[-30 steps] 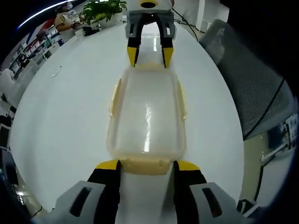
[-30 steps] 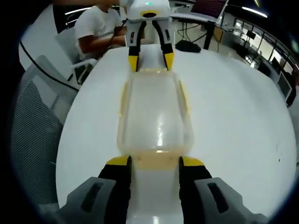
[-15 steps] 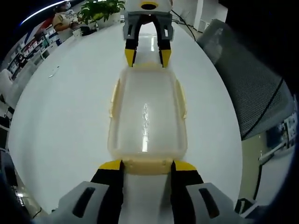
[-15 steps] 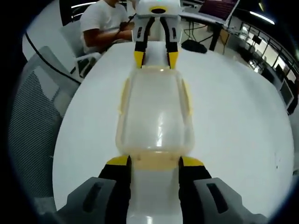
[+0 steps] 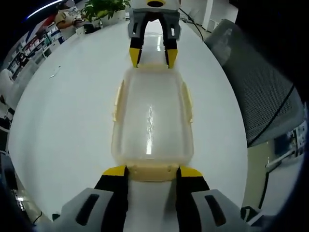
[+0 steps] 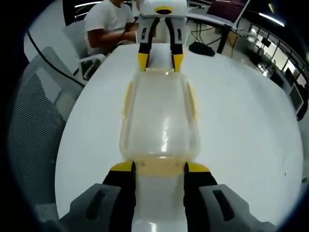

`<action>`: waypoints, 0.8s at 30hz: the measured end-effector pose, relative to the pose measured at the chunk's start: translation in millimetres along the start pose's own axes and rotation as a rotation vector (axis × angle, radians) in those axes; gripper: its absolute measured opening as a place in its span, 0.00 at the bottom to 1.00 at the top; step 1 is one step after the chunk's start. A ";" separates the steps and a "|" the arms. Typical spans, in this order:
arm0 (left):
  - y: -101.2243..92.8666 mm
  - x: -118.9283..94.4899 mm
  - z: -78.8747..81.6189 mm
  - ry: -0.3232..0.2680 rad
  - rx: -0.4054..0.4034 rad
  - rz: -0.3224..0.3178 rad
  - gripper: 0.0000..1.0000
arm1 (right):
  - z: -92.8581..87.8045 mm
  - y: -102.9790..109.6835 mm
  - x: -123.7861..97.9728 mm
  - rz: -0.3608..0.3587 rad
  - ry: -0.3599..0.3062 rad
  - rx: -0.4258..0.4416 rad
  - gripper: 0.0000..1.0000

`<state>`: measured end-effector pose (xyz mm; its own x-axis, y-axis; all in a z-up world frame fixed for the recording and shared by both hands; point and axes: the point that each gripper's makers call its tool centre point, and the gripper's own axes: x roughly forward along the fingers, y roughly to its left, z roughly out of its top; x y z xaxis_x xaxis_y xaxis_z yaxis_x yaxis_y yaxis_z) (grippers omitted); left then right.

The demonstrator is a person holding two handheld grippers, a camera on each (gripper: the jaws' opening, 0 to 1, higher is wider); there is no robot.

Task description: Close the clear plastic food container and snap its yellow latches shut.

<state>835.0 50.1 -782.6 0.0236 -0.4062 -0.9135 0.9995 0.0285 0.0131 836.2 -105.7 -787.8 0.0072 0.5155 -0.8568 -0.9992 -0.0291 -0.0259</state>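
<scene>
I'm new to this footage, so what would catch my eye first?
The clear plastic container lies lengthwise on the white table, with yellow latches along its rim. The left gripper and right gripper meet it at opposite short ends, jaws open on either side of the end latches.

One clear plastic food container (image 5: 152, 116) (image 6: 160, 118) on one white tabletop (image 5: 63, 121). Yellow latches counted: four, one per side — left gripper view shows them at near end (image 5: 152, 171), far end (image 5: 153, 66), and both long sides (image 5: 117, 99) (image 5: 188, 101). Two hand-held grippers: left hand-held gripper (image 5: 152, 171) and right hand-held gripper (image 6: 159, 168). One mesh office chair (image 6: 34, 121). One seated person (image 6: 108, 21). One potted plant (image 5: 104, 8).
</scene>
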 end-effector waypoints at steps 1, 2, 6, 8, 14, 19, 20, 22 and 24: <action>0.0 -1.0 0.6 0.000 -0.001 0.000 0.32 | 0.0 0.3 -0.8 0.001 0.000 0.000 0.34; -0.1 -2.3 1.5 0.000 -0.003 -0.001 0.32 | 0.4 0.4 -1.4 0.001 -0.002 0.000 0.34; -0.1 -6.8 4.1 0.008 -0.003 -0.001 0.32 | 2.0 0.5 -3.8 -0.002 -0.007 -0.001 0.34; 0.2 -8.8 4.8 0.012 0.001 0.001 0.32 | 2.9 0.9 -5.1 -0.003 -0.009 0.001 0.34; -2.3 -17.1 9.2 0.015 0.004 0.005 0.32 | 6.6 3.9 -12.5 -0.004 -0.021 0.002 0.34; -4.6 -25.2 14.1 0.023 0.006 0.007 0.32 | 10.0 6.2 -20.5 -0.009 -0.033 -0.001 0.34; -5.0 -26.4 15.1 0.025 0.008 0.007 0.32 | 10.5 6.8 -21.7 -0.009 -0.035 0.000 0.34; -5.7 -29.2 17.4 0.029 0.010 0.007 0.32 | 11.3 7.8 -25.1 -0.010 -0.038 0.000 0.34; -6.0 -31.8 19.8 0.032 0.015 0.009 0.32 | 12.6 8.8 -29.4 -0.010 -0.042 0.002 0.34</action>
<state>828.7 44.7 -745.6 0.0320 -0.3763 -0.9259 0.9995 0.0182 0.0271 826.7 -110.4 -756.4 0.0161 0.5512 -0.8342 -0.9992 -0.0215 -0.0334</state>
